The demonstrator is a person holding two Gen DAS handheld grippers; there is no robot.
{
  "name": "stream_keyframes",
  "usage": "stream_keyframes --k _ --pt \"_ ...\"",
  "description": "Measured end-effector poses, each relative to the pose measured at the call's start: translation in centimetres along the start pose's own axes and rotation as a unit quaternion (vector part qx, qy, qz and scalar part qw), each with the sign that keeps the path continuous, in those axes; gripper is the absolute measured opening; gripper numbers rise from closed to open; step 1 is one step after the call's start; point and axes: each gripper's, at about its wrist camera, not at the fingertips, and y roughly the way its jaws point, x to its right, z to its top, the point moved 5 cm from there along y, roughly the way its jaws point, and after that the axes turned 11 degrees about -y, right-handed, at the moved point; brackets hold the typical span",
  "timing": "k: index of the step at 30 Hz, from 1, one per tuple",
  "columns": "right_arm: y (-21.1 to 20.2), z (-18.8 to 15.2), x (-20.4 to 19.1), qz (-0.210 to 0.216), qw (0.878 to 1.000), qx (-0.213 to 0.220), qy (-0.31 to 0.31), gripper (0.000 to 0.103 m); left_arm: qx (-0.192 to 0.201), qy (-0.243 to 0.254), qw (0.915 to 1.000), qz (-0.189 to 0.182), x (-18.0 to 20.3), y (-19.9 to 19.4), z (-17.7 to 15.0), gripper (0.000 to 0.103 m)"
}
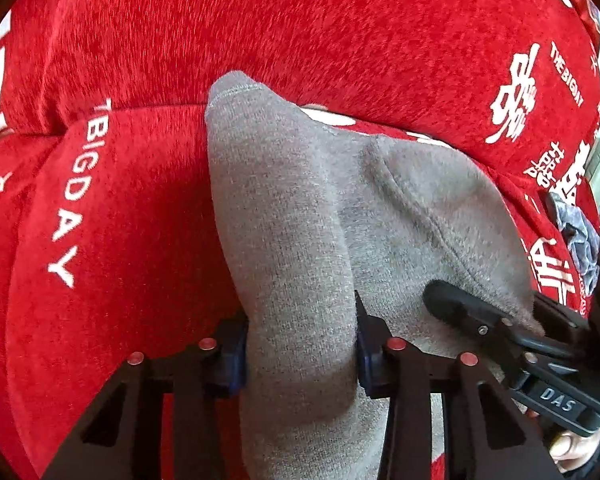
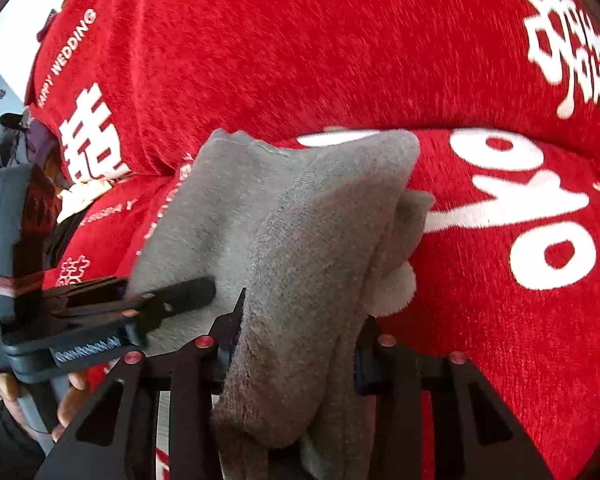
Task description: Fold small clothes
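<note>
Both our left claw (image 1: 300, 354) and right claw (image 2: 296, 354) are clamped on the grey sock (image 1: 300, 208), held bunched just above the red sofa cover (image 1: 140, 216). It looks light, soft and floppy, so we judge gripping near its ends keeps it taut.
</note>
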Motion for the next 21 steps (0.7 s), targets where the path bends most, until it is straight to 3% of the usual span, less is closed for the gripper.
stream_keyframes --k 10,21 --pt "-3.0 -0.7 -5.0 -0.004 0.999 0.029 -0.019 0.042 0.027 0.007 0.9996 -0.003 -1.3 -4.3 -1.7 0.043" --pt "-5.0 -3.2 -11.7 0.002 0.998 0.041 -0.049 0.042 0.050 0.012 0.9987 0.005 -4.9 -9.3 -5.8 0.043"
